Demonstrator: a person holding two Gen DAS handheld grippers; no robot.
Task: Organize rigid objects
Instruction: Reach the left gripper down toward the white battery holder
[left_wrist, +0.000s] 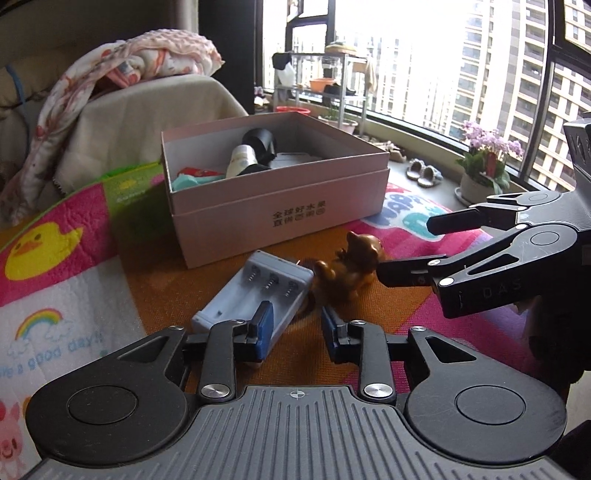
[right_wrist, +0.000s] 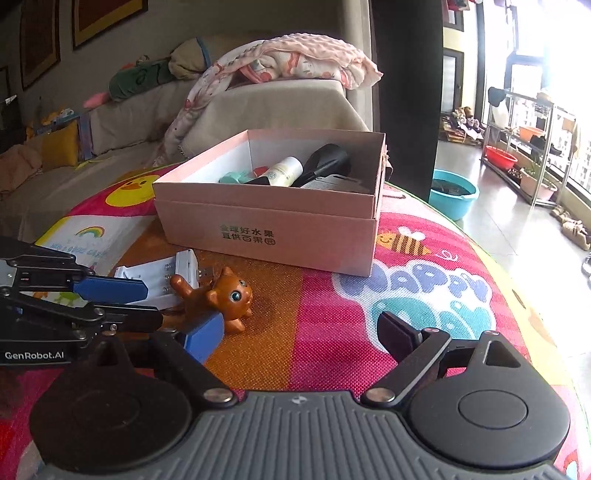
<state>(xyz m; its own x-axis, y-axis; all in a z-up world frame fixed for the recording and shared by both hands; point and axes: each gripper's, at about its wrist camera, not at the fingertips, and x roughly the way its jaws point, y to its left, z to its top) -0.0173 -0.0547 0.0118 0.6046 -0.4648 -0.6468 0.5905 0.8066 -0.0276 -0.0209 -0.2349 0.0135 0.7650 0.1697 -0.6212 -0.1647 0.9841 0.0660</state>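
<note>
Left gripper (left_wrist: 295, 325) narrow-ish, nothing pinched, parked over charger (left_wrist: 255, 299). Right gripper (right_wrist: 295, 332) spread wide beside toy cat (right_wrist: 225, 295). Box (right_wrist: 273, 225) just behind.

A colourful quilted play mat (right_wrist: 369, 295), printed with a yellow duck, a rainbow, a bee and pastel letters, carried everything. On it stood an open pale pink cardboard box (left_wrist: 280, 218), set in its lid. Near the box's front lay a pale blue plastic battery charger (left_wrist: 255, 295) and, just beside it, a glossy brown ceramic cat figurine (right_wrist: 225, 295) on its side.
</note>
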